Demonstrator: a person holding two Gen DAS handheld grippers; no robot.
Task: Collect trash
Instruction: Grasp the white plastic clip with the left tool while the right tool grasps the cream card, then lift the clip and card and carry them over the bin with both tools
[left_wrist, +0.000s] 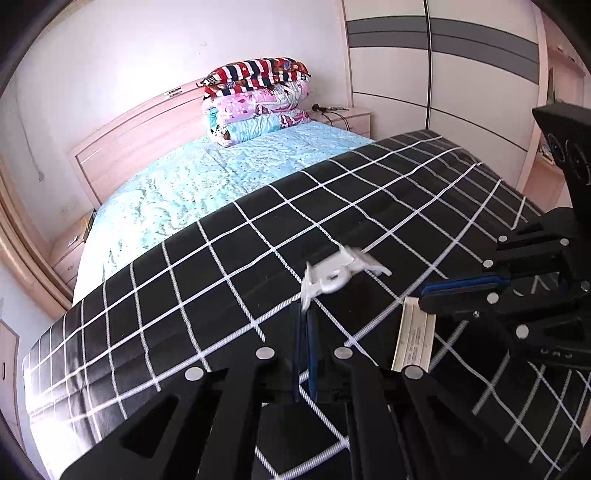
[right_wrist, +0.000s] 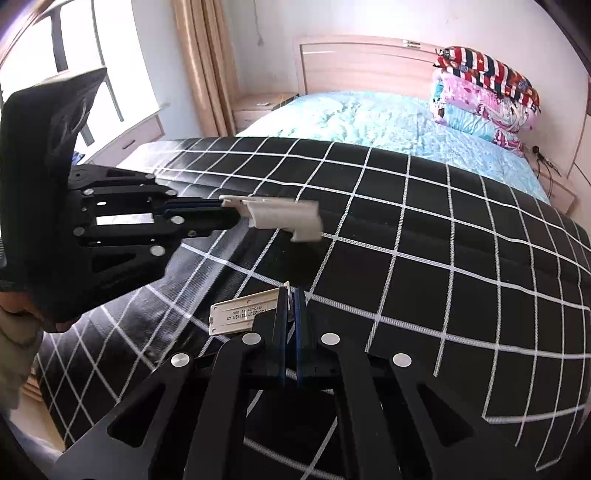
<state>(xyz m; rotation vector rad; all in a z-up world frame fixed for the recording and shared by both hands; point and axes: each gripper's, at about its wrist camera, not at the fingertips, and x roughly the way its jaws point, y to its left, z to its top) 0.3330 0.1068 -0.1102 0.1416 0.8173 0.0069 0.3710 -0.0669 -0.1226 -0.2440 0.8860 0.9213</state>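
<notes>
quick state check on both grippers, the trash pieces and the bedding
left gripper: shut on white plastic piece, held above the bed
right gripper: shut on flat label strip
black checked blanket: spread flat
folded quilts: stacked by the headboard

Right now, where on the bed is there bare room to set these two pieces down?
The black checked cover is bare ahead and to the right of both grippers. The blue sheet is bare up to the quilt stack at the headboard. It is crowded where the left gripper with its white scrap meets the right gripper with its card.

Sunlit bedroom (right_wrist: 369, 62) — bed (left_wrist: 207, 177), wardrobe (left_wrist: 443, 85)
</notes>
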